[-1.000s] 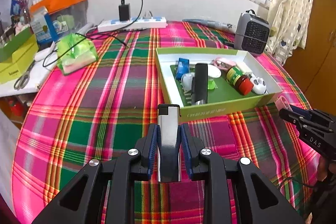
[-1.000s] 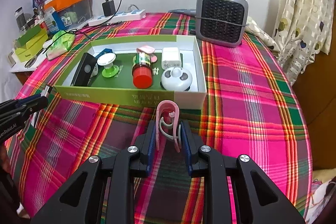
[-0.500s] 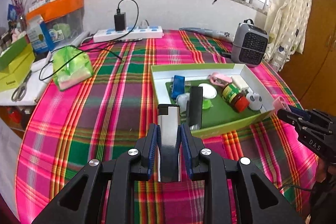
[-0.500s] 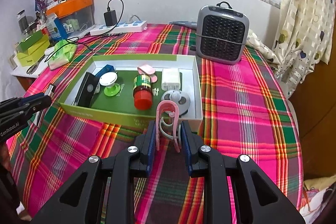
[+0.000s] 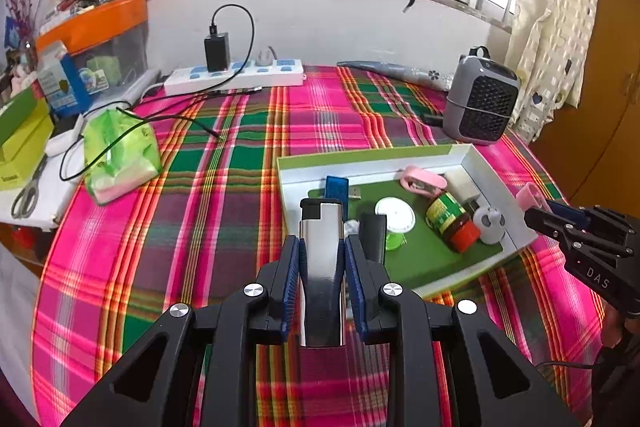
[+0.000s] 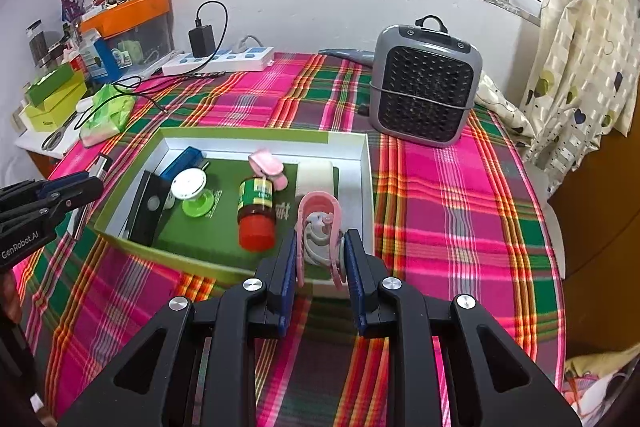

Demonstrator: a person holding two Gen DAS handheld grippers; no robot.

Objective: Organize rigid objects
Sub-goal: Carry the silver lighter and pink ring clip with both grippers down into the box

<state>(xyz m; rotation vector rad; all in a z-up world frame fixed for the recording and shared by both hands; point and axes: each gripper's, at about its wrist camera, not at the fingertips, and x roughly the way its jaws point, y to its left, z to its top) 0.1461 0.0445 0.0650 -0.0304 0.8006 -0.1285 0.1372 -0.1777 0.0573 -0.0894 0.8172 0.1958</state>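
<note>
Two grippers loaded | left gripper: jaws clamp lighter above tray near edge | right gripper: jaws clamp pink clip over tray's right end

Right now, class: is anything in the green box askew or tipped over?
Yes. The red-capped bottle lies on its side in the green box, not upright, and the black rectangular device leans tilted against the box's left wall.

Both wrist views above tray
</note>
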